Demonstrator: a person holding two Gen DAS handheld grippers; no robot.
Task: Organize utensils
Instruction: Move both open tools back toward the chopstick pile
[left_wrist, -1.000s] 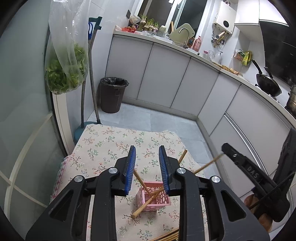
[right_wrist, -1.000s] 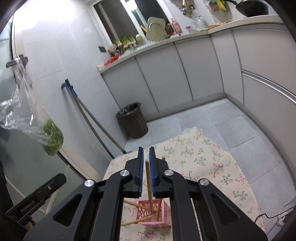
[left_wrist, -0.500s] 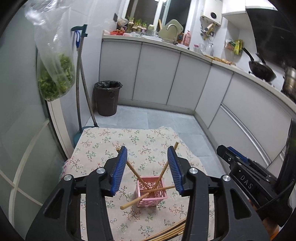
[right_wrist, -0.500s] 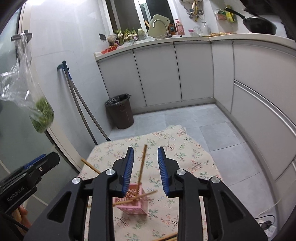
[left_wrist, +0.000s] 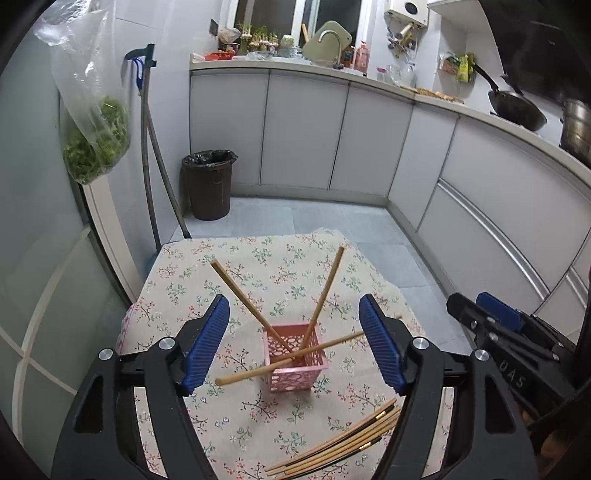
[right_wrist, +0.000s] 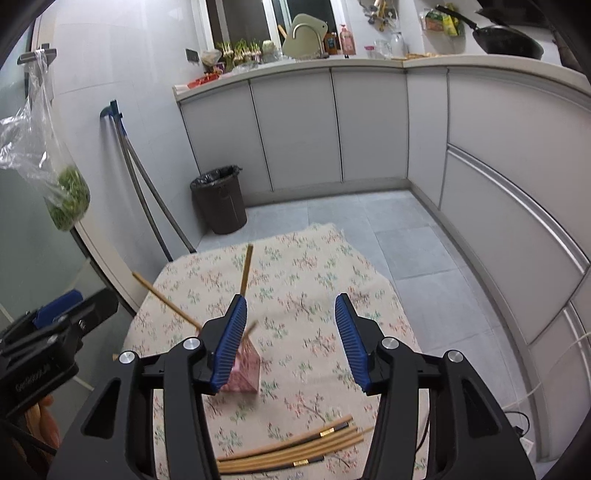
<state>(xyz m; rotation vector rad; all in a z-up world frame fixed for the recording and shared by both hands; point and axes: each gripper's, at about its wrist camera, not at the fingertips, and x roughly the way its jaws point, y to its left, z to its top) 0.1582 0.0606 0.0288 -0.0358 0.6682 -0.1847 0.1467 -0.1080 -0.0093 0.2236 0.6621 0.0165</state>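
A pink perforated holder (left_wrist: 296, 357) stands on the floral tablecloth (left_wrist: 258, 266). Two wooden chopsticks (left_wrist: 325, 291) lean in it and a third lies across its rim. My left gripper (left_wrist: 294, 345) is open and empty, its jaws wide either side of the holder, above it. My right gripper (right_wrist: 291, 341) is open and empty too; the holder (right_wrist: 245, 373) sits behind its left finger. Several chopsticks (right_wrist: 291, 445) lie loose on the cloth near the front edge; they also show in the left wrist view (left_wrist: 343, 445). The right gripper shows at the right (left_wrist: 498, 332).
The small table has kitchen floor beyond its far edge. A dark bin (left_wrist: 208, 182) and a mop (left_wrist: 151, 147) stand by the wall. A bag of greens (left_wrist: 96, 140) hangs at the left. Grey cabinets (right_wrist: 369, 125) run along the back and right.
My right gripper opened and let go of a chopstick, which now leans in the holder. Both grippers opened wider and drew back from the holder.
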